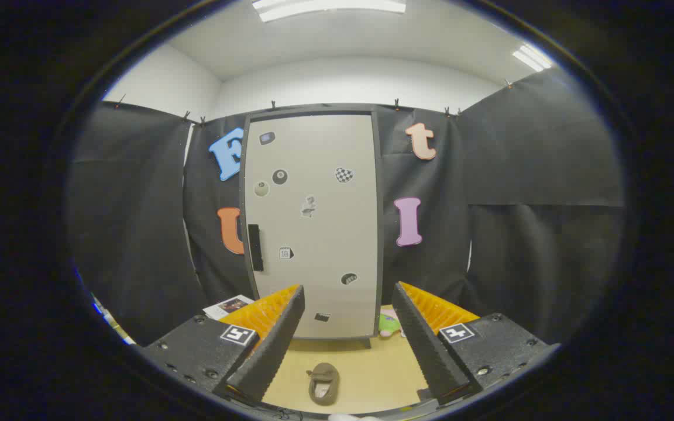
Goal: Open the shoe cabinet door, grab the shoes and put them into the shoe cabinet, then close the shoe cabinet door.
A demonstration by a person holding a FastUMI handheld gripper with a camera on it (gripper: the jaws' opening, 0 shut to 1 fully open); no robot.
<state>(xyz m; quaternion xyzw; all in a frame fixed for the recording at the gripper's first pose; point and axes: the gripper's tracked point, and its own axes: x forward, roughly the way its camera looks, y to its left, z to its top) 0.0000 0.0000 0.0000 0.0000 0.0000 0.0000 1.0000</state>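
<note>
1. Gripper view: the tongs point(346, 351) stand wide apart and hold nothing.
2. The shoe cabinet point(313, 222) stands at 12 o'clock beyond the fingers, its door point(319, 245) shut, stickers scattered on it. A black handle point(255, 247) sits on the door's left edge.
3. A brown shoe point(323, 383) lies on the wooden desk point(372, 374) between the fingers, near their base.
4. Judged step: opening the door, not yet begun. The next move calls for travelling toward 11 o'clock to the handle, then pulling.
</note>
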